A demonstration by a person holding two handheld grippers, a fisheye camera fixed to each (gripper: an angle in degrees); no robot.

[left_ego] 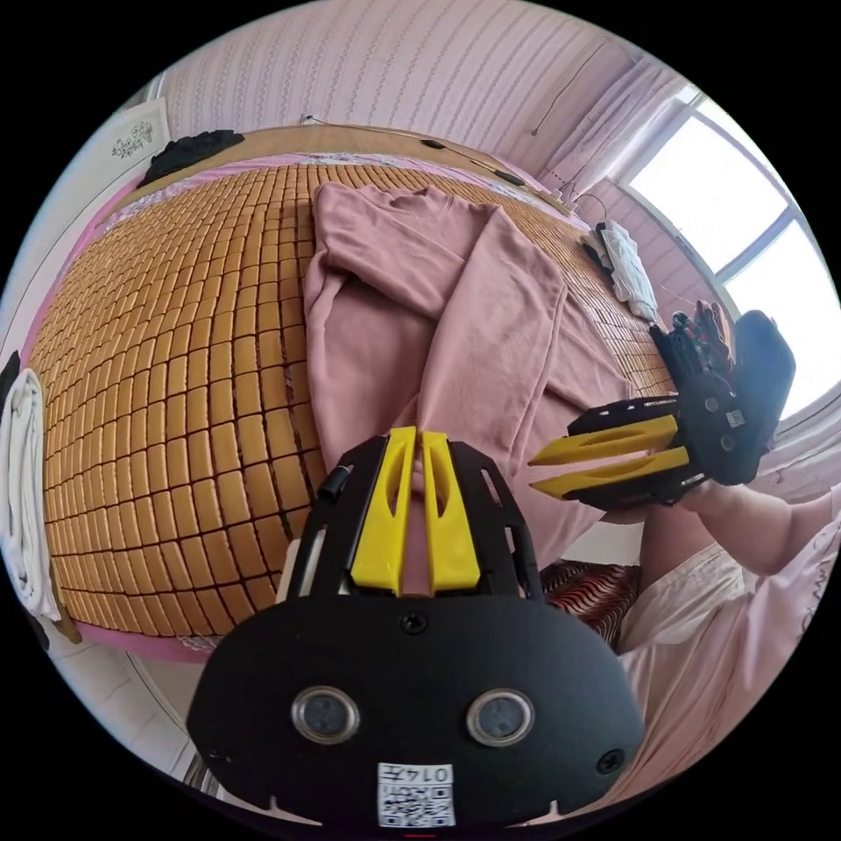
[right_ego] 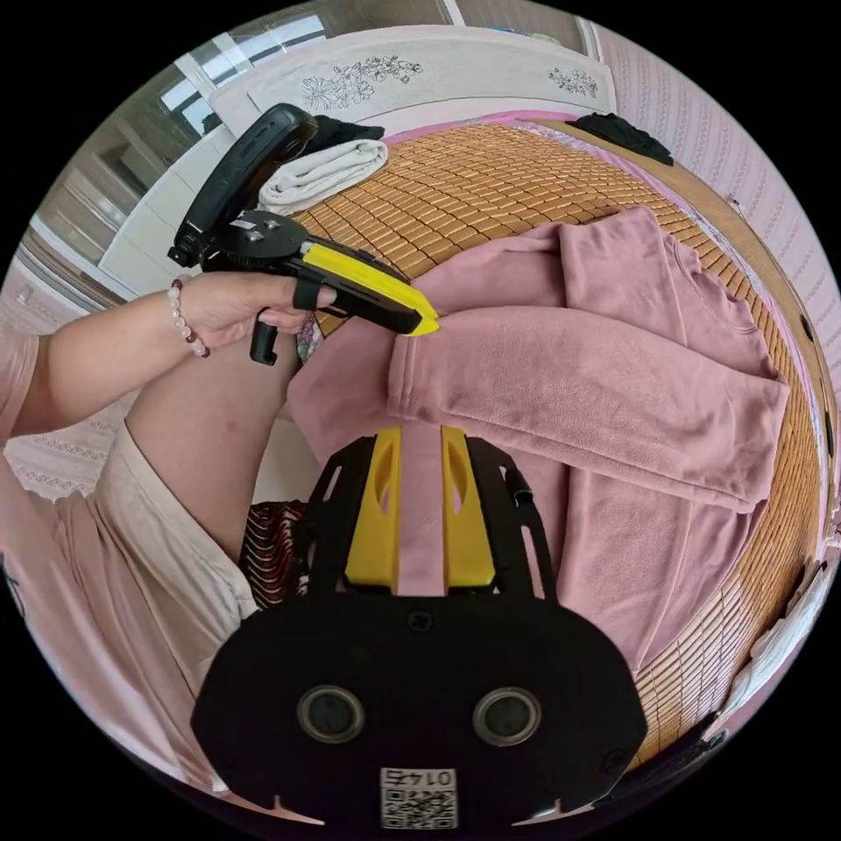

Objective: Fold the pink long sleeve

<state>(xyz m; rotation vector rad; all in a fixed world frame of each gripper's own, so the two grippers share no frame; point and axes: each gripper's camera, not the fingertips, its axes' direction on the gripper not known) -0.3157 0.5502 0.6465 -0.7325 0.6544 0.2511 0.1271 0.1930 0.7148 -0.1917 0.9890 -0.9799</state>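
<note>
Left gripper [left_ego: 419, 438] jaws pinch the pink long sleeve [left_ego: 420, 298] cuff; right gripper [right_ego: 420, 434] jaws spread above its hem

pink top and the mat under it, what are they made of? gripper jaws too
Pink top: soft knit, probably fleece; matte, slightly fuzzy, drapes in rounded folds.
Mat: small tan tiles in rows, likely bamboo; slight sheen.
Left gripper and right gripper: yellow jaws look like moulded or printed hard plastic, smooth, slotted, on black frames, plastic or metal, cannot tell which.
</note>
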